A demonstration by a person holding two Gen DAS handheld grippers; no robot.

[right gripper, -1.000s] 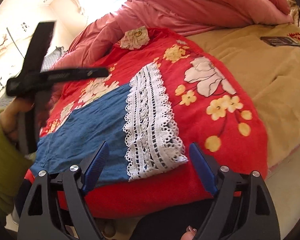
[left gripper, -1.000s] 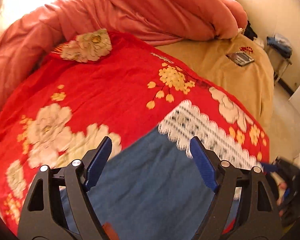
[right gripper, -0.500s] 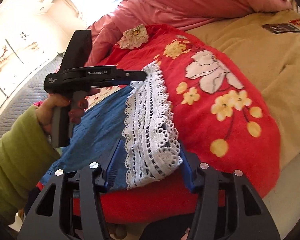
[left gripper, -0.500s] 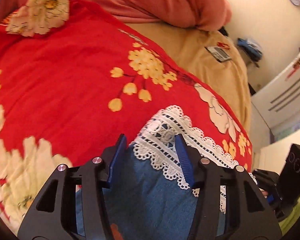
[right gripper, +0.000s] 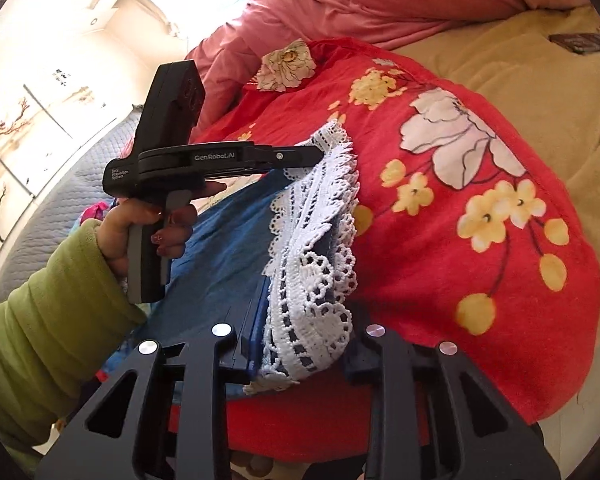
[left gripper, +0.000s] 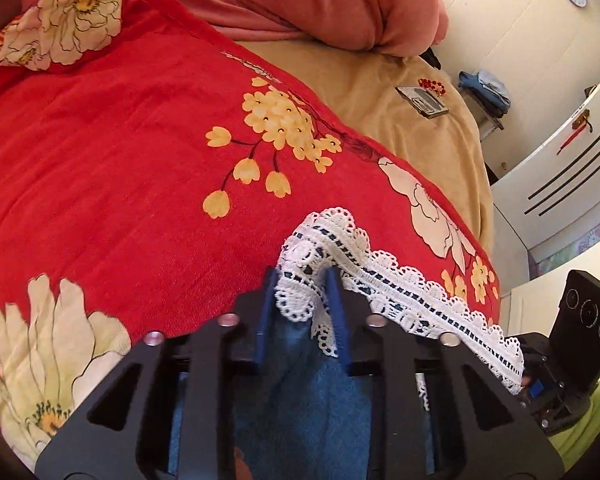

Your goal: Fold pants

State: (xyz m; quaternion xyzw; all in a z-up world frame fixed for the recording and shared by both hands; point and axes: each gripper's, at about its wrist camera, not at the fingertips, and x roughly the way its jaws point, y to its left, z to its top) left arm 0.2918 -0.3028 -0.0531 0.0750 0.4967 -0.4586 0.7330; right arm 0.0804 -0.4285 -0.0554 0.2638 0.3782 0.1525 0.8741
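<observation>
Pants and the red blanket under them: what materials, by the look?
Pants: blue, matte woven cloth, denim-like; white lace hem looks like openwork crochet cotton, with holes and scallops. Red blanket: soft, fine-ribbed fabric with printed flowers, probably cotton or brushed synthetic.

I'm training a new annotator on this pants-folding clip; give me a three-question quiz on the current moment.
1. True or false: the left claw is shut on the pants' lace hem.
2. What does the right claw grip? A) pink duvet B) lace hem C) red blanket
3. Fill in: the pants are made of ___ fabric.

Key: 1 true; 2 B; 3 blue.
</observation>
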